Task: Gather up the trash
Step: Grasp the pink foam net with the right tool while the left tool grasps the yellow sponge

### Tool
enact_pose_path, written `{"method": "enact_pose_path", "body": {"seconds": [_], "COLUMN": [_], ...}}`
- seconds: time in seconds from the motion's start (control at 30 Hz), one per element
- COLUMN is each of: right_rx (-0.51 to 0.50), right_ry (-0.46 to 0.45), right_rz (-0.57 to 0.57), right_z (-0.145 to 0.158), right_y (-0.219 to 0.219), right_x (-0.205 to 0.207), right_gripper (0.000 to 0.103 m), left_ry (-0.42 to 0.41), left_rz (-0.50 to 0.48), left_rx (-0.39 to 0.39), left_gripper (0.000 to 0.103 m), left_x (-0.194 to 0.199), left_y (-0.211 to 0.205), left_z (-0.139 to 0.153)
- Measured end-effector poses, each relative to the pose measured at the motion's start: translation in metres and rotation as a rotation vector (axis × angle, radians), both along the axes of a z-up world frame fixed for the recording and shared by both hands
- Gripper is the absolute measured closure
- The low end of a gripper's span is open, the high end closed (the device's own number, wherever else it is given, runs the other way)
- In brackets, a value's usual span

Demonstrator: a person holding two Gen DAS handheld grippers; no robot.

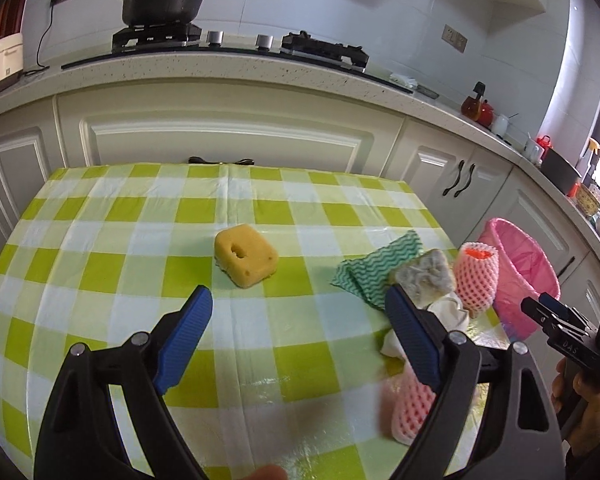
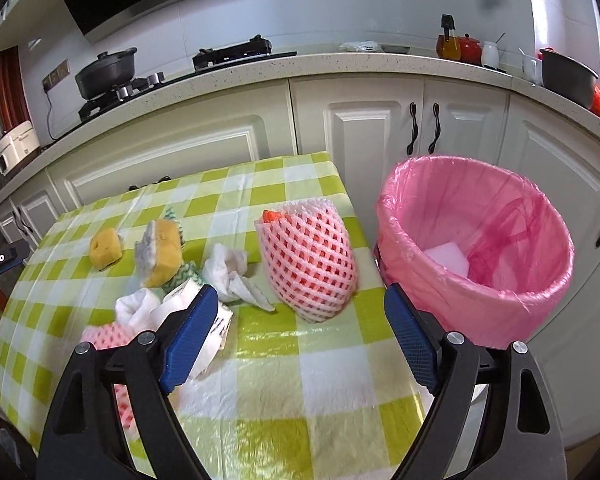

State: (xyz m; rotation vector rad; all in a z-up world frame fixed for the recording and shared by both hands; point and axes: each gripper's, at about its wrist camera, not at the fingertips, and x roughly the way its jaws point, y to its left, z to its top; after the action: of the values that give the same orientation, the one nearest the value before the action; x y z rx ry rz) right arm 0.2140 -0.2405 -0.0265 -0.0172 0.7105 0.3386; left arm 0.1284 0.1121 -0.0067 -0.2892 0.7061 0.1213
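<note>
Yellow sponge [image 1: 246, 258] beyond spread fingers [image 1: 186, 338]

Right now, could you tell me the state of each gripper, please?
Left gripper: open, holding nothing, above the checked tablecloth.
Right gripper: open, holding nothing.

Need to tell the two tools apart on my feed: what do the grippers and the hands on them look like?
Both look alike: the left gripper and the right gripper have black, curved plastic arms with silver rivets, and ribbed blue pads on the fingers. Seen from the left camera, the right gripper has small white lettering on its black body. A bare hand grips its handle; no sleeve visible.
</note>
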Motion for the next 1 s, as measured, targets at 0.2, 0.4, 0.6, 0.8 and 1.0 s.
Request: {"method": "enact_pose_path", "body": {"seconds": [0.2, 0.4, 0.6, 0.8, 1.0], "right_rx": [-0.015, -0.012, -0.012, -0.024, -0.046], "right_ry": [0.029, 0.060, 0.078, 0.091, 0.099], "right_rz": [-0.031, -0.067, -0.078, -0.082, -0.077], "right_z": [-0.016, -0.027, -0.032, -0.035, -0.040], "right_y": [0.018, 0.022, 0.027, 0.033, 0.040], "right_x": [0.030, 0.054, 0.068, 0.078, 0.083], "right_gripper": [0.023, 0.023, 0.024, 0.030, 0.034], "left_ry": [0.051, 0.122, 0.198, 0.257, 0.285], "left_rz": [0.027, 0.083, 0.121, 0.140, 0.139], "left_rx": [-0.006, -0.015, -0.008, 0.033, 0.049], "left_gripper": [0.018, 0.018, 0.018, 0.018, 0.027], "left_x": [0.033, 0.072, 0.106, 0.130, 0.139], "left_y": [0.013, 0.032, 0.041, 0.042, 0.044], "left_z": [-0.021, -0.046, -0.070, -0.084, -0.092]}}
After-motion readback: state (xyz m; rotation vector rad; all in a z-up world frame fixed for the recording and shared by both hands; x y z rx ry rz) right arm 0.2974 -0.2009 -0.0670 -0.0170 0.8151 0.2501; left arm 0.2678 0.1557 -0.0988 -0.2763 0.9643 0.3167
